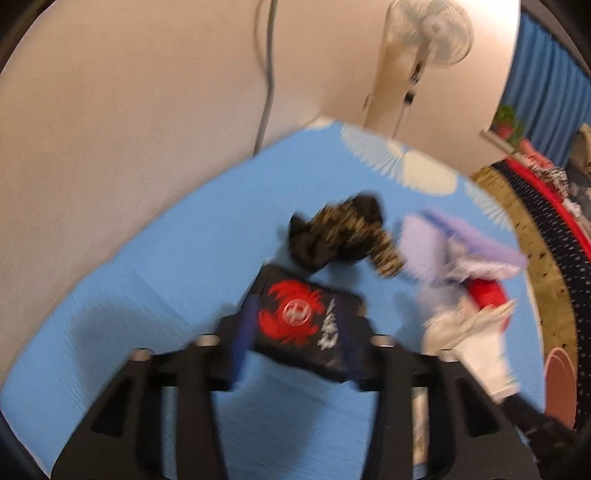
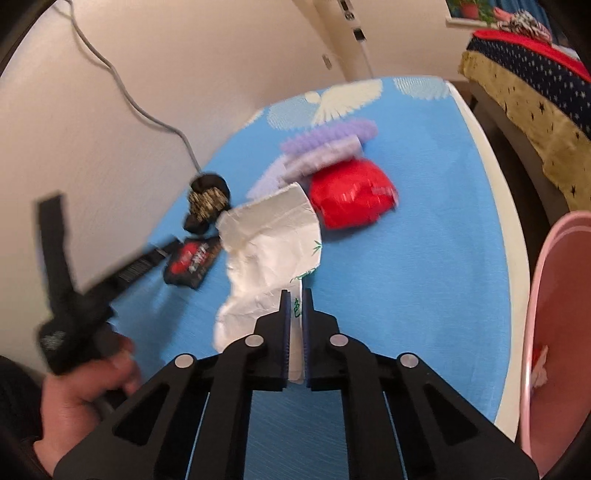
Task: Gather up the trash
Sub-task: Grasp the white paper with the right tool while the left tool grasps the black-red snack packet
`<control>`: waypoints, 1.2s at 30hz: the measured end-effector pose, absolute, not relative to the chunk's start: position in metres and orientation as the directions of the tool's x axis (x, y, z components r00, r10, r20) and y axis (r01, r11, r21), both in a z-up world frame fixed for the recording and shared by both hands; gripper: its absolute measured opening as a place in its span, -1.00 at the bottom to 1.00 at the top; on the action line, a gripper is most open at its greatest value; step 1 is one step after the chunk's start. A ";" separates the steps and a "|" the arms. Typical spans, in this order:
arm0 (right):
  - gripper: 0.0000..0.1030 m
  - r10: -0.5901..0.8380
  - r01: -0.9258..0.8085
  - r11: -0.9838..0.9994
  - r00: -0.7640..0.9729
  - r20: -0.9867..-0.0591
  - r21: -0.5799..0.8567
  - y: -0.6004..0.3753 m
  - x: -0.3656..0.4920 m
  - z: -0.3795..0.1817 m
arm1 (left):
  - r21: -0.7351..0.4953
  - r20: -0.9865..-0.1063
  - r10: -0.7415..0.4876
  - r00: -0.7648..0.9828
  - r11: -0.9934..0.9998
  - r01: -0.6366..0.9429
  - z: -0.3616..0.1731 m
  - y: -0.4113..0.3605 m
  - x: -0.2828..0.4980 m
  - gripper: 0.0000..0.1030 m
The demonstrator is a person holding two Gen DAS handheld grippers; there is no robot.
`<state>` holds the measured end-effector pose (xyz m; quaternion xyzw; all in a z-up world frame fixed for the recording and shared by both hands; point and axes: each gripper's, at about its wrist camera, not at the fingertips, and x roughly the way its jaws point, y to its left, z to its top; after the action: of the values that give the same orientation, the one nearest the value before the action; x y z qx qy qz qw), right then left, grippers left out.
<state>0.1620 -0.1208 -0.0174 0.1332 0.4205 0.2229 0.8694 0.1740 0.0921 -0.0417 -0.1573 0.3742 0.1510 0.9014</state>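
Note:
Trash lies on a blue bed sheet (image 2: pixel 406 258). My left gripper (image 1: pixel 295 350) has its fingers on either side of a black packet with a red emblem (image 1: pixel 301 321), closed against its sides; the packet also shows in the right wrist view (image 2: pixel 190 262). My right gripper (image 2: pixel 295 306) is shut on the edge of a crumpled white wrapper (image 2: pixel 269 251). Beyond lie a red wrapper (image 2: pixel 351 195), a purple wrapper (image 2: pixel 325 147) and a black and gold crumpled wrapper (image 1: pixel 343 236).
A pink bin (image 2: pixel 561 332) stands at the right of the bed. A cream wall with a grey cable (image 2: pixel 122 88) runs along the left. A fan (image 1: pixel 432 33) and a second bed with a star-patterned cover (image 2: pixel 535 92) stand behind.

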 end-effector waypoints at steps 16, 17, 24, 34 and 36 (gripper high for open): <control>-0.97 0.500 -0.300 0.862 0.635 -0.589 0.408 -0.125 0.157 0.017 | -0.033 -0.808 0.197 0.556 0.926 -0.377 -0.057 0.079 0.190 0.54; -0.97 0.499 -0.300 0.863 0.637 -0.588 0.407 -0.126 0.156 0.018 | -0.038 -0.805 0.197 0.560 0.924 -0.380 -0.057 0.080 0.188 0.49; -0.97 0.486 -0.301 0.870 0.655 -0.579 0.390 -0.130 0.146 0.029 | -0.116 -0.781 0.160 0.604 0.913 -0.391 -0.053 0.094 0.171 -0.72; -0.97 0.454 -0.270 0.884 0.692 -0.561 0.382 -0.154 0.123 0.044 | -0.170 -0.730 0.122 0.672 0.921 -0.352 -0.040 0.094 0.146 -0.98; -0.97 0.443 -0.255 0.888 0.702 -0.559 0.383 -0.160 0.119 0.044 | -0.179 -0.714 0.128 0.689 0.917 -0.356 -0.036 0.095 0.140 -0.98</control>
<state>0.1194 -0.1604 0.0441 0.1399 0.3357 0.1912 0.9117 0.1402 0.0955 -0.0359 -0.1536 0.3713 0.1334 0.9059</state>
